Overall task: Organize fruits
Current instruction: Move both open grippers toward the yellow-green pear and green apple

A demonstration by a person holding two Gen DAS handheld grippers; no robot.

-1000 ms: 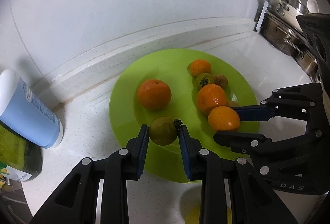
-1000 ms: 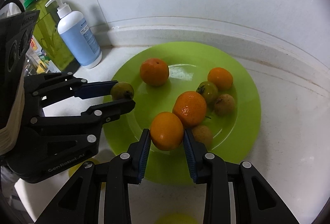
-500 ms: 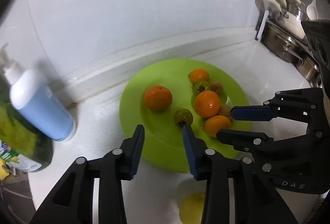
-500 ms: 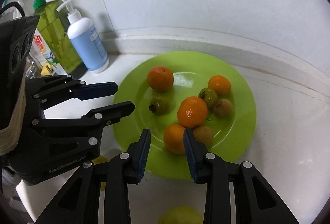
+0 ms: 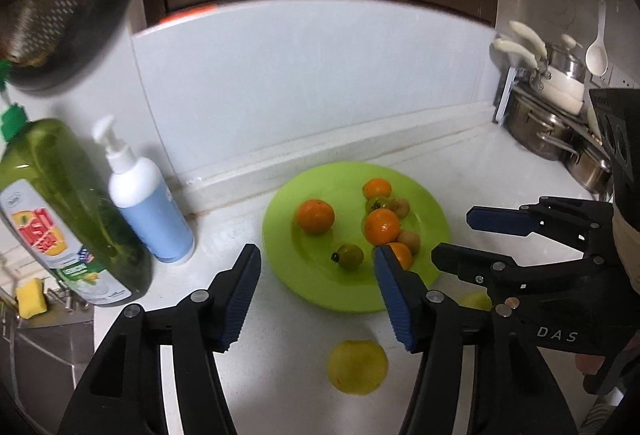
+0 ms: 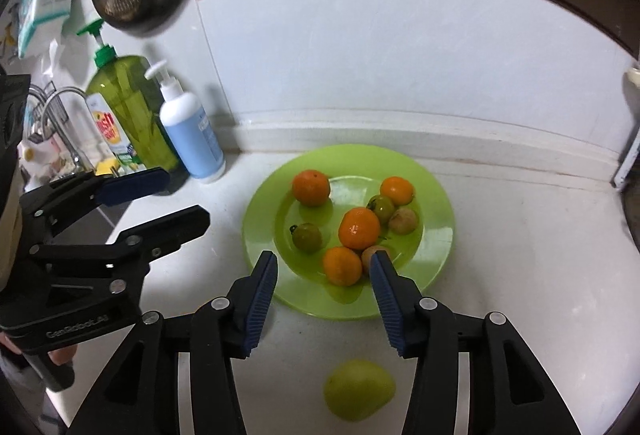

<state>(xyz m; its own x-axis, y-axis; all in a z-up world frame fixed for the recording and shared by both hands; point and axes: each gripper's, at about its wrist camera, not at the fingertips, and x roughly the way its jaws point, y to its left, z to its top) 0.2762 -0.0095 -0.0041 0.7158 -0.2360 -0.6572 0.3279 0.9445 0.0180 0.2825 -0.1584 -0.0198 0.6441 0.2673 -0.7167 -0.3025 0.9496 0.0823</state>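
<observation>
Seven fruits: on the lime-green plate [image 6: 436,251], four oranges bunched toward its right, one small green fruit [image 6: 307,236] alone left of centre.
Left tool [image 5: 316,277]: released, jaws just widened, nothing between them.
Right tool [image 6: 323,281]: released, jaws just widened, empty, above the plate's near rim.
Yellow-green fruit [image 6: 358,389]: on the counter [image 6: 520,235], off the plate's near edge.
Open room: bare counter right of the plate; pump bottle [image 6: 192,131] left.

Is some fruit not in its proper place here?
Yes. One yellow-green fruit lies alone on the white counter, in front of the green plate, while all other fruits lie on the plate. Nothing looks spilled or damaged.
</observation>
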